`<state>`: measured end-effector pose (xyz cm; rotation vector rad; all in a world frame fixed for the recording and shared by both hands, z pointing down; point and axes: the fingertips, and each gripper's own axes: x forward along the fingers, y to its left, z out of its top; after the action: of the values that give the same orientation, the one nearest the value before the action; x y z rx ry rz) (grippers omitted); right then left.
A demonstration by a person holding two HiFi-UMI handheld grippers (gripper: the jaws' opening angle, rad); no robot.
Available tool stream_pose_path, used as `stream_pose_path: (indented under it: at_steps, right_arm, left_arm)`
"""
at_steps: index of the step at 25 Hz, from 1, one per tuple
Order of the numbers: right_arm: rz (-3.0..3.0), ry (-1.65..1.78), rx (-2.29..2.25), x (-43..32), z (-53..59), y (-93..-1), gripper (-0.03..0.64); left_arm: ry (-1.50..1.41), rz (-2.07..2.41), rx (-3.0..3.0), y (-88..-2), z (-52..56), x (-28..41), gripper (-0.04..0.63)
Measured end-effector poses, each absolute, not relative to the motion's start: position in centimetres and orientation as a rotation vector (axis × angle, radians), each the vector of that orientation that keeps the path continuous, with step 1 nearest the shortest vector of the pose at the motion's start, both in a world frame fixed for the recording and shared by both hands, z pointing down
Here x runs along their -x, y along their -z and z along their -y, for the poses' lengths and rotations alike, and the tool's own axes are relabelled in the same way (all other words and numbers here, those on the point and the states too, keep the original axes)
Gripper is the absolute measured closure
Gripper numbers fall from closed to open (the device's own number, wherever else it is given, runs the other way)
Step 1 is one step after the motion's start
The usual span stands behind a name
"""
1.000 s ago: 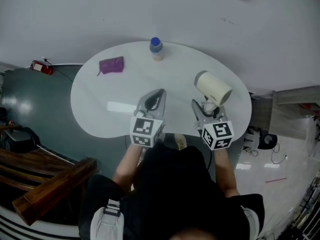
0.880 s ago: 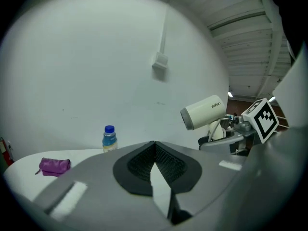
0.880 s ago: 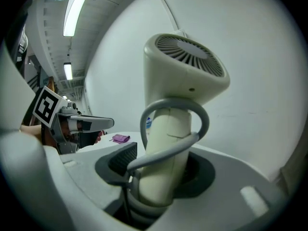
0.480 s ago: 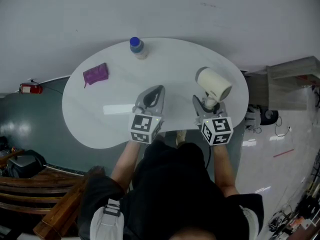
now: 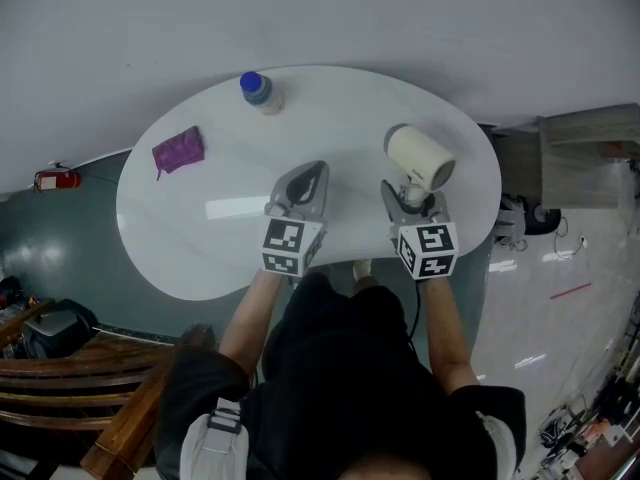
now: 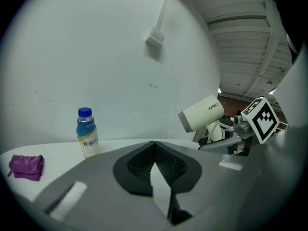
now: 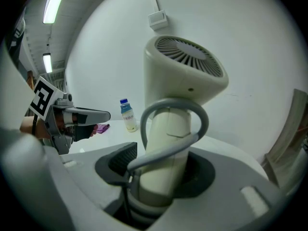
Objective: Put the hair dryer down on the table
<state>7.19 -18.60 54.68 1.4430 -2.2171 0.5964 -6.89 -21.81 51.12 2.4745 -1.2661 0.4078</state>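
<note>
A cream hair dryer (image 5: 420, 156) stands upright over the right part of the white oval table (image 5: 330, 118). My right gripper (image 5: 407, 198) is shut on its handle (image 7: 166, 148), with the barrel (image 7: 185, 76) above the jaws. A grey cord (image 7: 192, 107) loops round the handle. Whether the dryer touches the table is hidden. My left gripper (image 5: 310, 176) hovers over the table's middle, shut and empty, its pads (image 6: 166, 160) meeting. From the left gripper view the dryer (image 6: 202, 113) shows at the right.
A small bottle with a blue cap (image 5: 258, 90) stands at the table's far edge. A purple cloth (image 5: 178, 151) lies at the far left. A wall runs behind the table. A wooden bench (image 5: 120, 418) stands on the floor at the lower left.
The head view has swung, so the table and its things sit further left in the picture. Both grippers hold much the same places over the table, the right one still gripping the dryer.
</note>
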Motion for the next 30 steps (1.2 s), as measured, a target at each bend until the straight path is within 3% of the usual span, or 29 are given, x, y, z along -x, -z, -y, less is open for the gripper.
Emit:
stream_pose_path:
  at_steps: [30]
  right_arm:
    - [1.958, -0.721, -1.346, -6.4, 21.8, -66.8, 0.388]
  left_arm:
    - [-0.519, 1.159, -2.375, -61.4, 25.9, 6.8, 0.589]
